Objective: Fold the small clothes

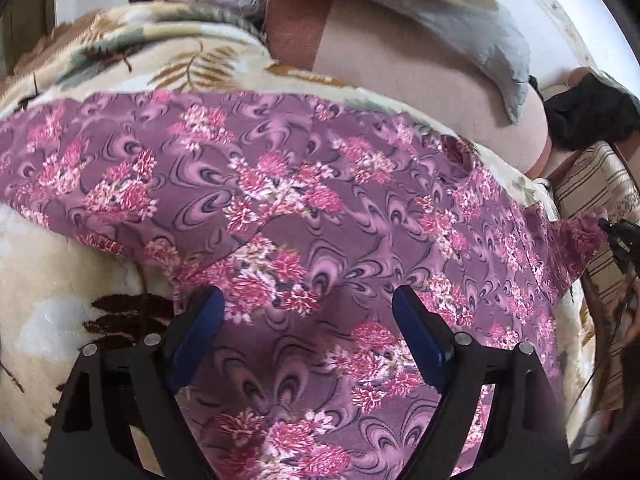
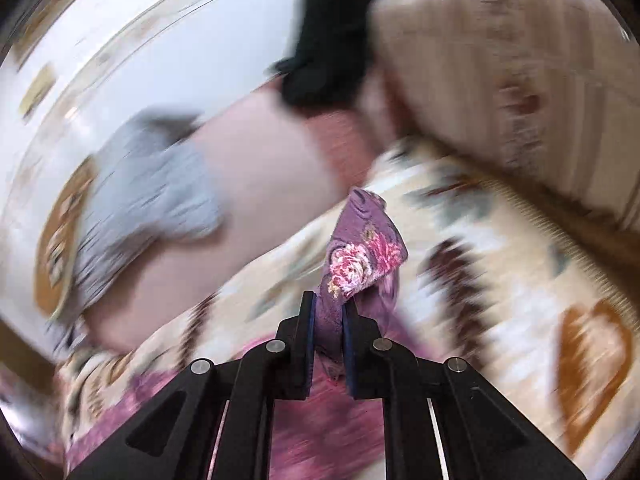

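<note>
While the left gripper (image 1: 308, 300) hangs tilted down over the purple floral garment (image 1: 280, 208) with jaws wide and nothing in them, the garment lies spread on the leaf-print blanket (image 1: 52, 304). The right gripper (image 2: 329, 304), angled downward, pinches a bunched corner of it.

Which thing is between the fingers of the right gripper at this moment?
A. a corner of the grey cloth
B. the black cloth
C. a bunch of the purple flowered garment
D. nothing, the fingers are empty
C. In the right wrist view the right gripper is closed on a bunch of the purple flowered garment, which sticks out past the pads.
</note>
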